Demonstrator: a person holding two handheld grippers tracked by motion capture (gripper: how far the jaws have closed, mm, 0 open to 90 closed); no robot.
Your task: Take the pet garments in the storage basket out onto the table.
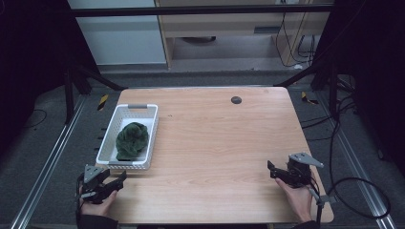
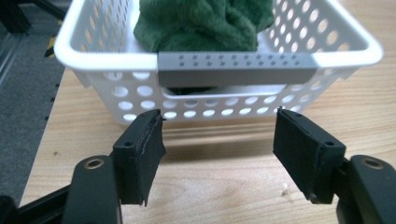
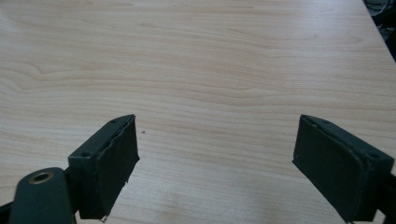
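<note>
Since the green cloth [image 1: 132,140] sits bunched in the white basket [image 1: 107,132] at the desk's left edge, near the front-left corner, I judge it soft, light and floppy: it should squash under the pads and drape when lifted, with no breakage risk. High view: left gripper [image 1: 116,182] hovers just off the front-left corner, in front of the basket's near end, jaws apart, nothing between them. Right gripper [image 1: 273,170] sits near the front-right corner, well apart from the basket, jaws apart, empty.

Left gripper view: the grey handle strip [image 2: 236,70] on the basket's near rim is straight ahead, between the two spread jaws but not touching. Cloth mounds above the rim, so a top fold is reachable; best pinch is probably a raised fold at the crest, deep enough that pile doesn't slip out. Basket looks light and perforated, may slide or lift if the cloth snags.

Right gripper view: jaws wide apart over bare desk [image 3: 196,60], holding nothing.
</note>
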